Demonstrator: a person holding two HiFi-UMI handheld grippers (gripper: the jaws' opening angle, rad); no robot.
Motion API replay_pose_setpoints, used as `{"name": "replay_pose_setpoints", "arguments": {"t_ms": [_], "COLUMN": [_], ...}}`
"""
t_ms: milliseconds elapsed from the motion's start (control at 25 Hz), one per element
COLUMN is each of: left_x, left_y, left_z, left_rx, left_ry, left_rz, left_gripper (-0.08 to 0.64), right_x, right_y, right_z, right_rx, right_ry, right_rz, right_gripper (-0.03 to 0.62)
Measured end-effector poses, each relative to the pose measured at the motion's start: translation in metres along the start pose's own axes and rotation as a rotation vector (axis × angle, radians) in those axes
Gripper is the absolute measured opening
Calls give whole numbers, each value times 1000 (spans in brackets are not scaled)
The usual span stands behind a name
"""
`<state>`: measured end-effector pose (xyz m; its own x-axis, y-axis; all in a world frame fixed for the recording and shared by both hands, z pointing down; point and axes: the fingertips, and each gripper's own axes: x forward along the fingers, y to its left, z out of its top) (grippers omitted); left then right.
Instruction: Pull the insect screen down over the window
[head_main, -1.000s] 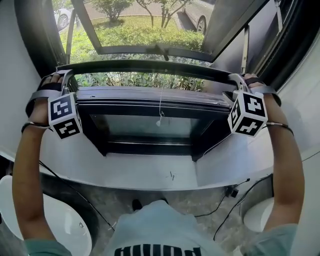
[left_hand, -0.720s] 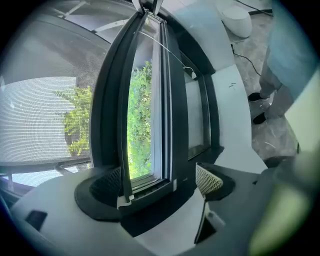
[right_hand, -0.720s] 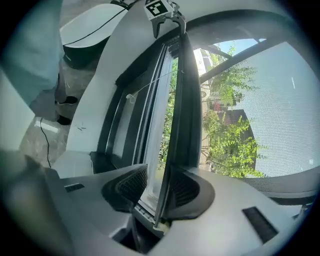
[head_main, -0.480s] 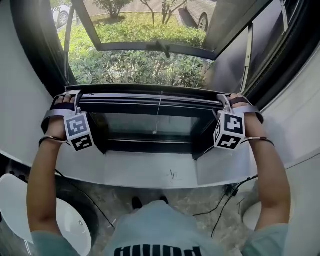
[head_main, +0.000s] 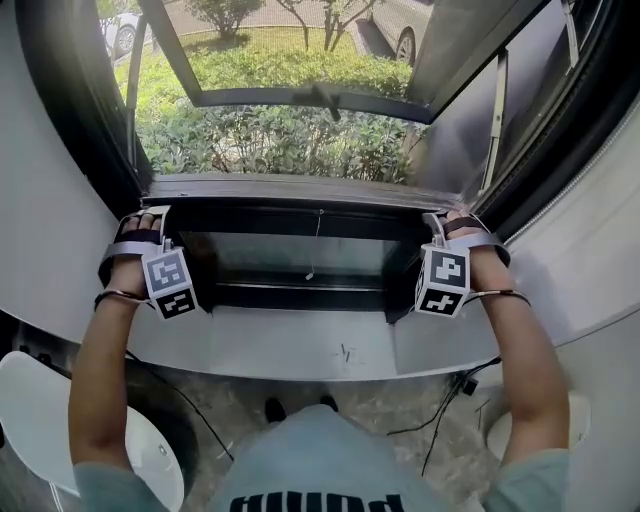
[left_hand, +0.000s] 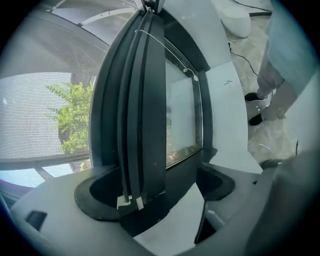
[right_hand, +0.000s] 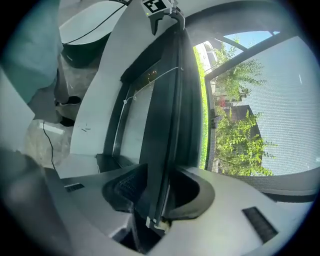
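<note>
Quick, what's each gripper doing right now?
Left gripper: closed on the left end of the screen bar.
Right gripper: closed on the right end of the same bar.

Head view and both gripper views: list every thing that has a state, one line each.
insect screen: mesh drawn across the opening.
pull bar: low, at the lower pane's frame; latched or not, cannot tell.
outer sash: swung open outward.
pull cord: hanging loose.
left gripper: shut on pull bar.
right gripper: shut on pull bar.
</note>
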<state>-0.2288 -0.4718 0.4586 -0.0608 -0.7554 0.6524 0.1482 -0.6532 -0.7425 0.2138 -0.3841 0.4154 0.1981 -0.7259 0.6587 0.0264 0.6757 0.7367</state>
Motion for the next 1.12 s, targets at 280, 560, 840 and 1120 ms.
{"name": "replay_pose_setpoints", "arguments": {"t_ms": [280,560,840,1120], "left_x": [0,-2,2,13], "left_y": [1,1,0,7], "left_z": [2,2,3,6], "left_rx": [-21,-22,-36,-92], "left_ry": [-22,-27,-38,-62], "left_rz": [1,1,19,94], "left_gripper": [460,460,460,460], "right_x": [0,0,1,8], "right_y": [2,3,1,-7], "right_z": [-1,-1,0,1], "right_rx": [33,54,108,110], "right_ry": [-10,-9,15,41], "right_rz": [22,-9,-115,-195], "right_gripper": [144,144,144,126]}}
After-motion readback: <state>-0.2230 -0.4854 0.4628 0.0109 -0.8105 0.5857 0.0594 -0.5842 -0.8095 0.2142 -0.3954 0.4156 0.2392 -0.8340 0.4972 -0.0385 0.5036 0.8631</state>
